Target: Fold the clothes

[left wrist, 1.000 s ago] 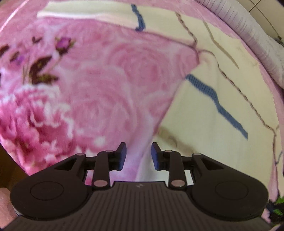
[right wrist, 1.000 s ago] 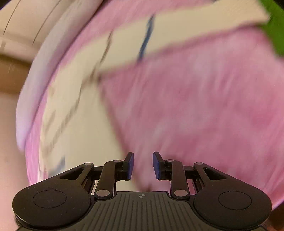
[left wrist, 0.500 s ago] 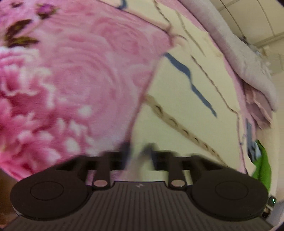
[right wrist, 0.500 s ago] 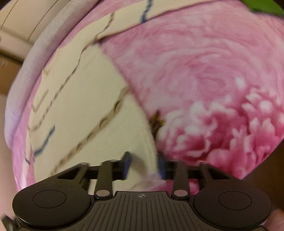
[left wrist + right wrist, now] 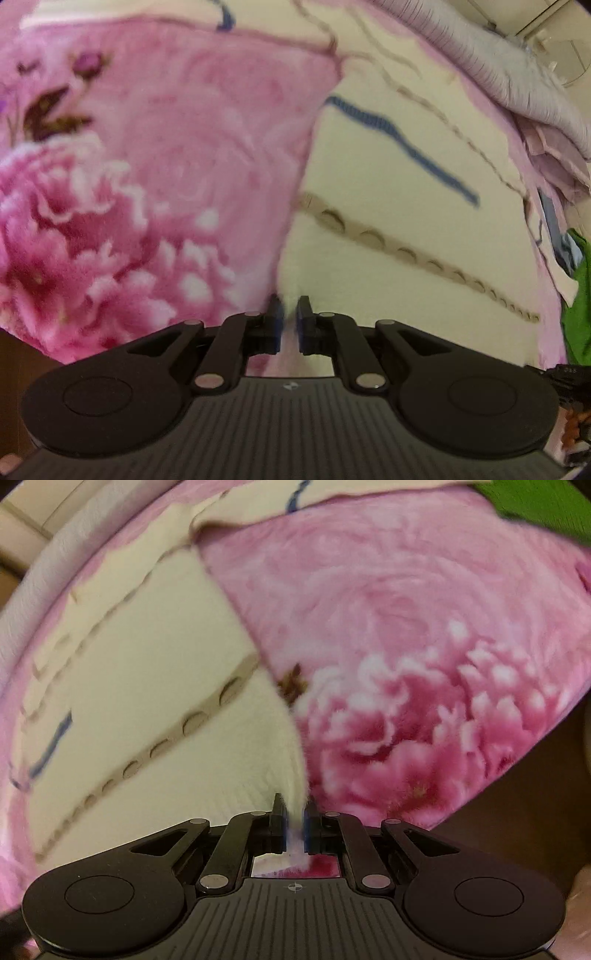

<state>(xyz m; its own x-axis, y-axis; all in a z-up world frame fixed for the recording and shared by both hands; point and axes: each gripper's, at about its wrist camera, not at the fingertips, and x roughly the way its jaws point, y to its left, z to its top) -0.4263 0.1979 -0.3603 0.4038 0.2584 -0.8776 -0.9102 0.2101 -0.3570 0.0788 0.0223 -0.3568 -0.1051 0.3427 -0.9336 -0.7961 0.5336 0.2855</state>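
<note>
A cream knitted sweater (image 5: 399,206) with blue and tan stripes lies spread on a pink floral blanket (image 5: 155,177). In the left wrist view my left gripper (image 5: 289,312) is shut on the sweater's hem at its left corner, where cream fabric meets the blanket. In the right wrist view the same sweater (image 5: 155,701) fills the left half and the blanket (image 5: 424,664) the right. My right gripper (image 5: 294,814) is shut on the ribbed hem at the sweater's right corner, with cloth pinched between the pads.
A folded pale lilac quilt (image 5: 509,85) lies along the far edge of the bed. A green cloth (image 5: 580,306) lies at the sweater's right side, also seen as green cloth (image 5: 543,506) at the top right. Dark floor (image 5: 517,812) shows beyond the blanket's near edge.
Both grippers have closed from open onto the sweater's hem. Each moved sideways to a bottom corner of the sweater, and the views have steadied after a blurred sweep.
</note>
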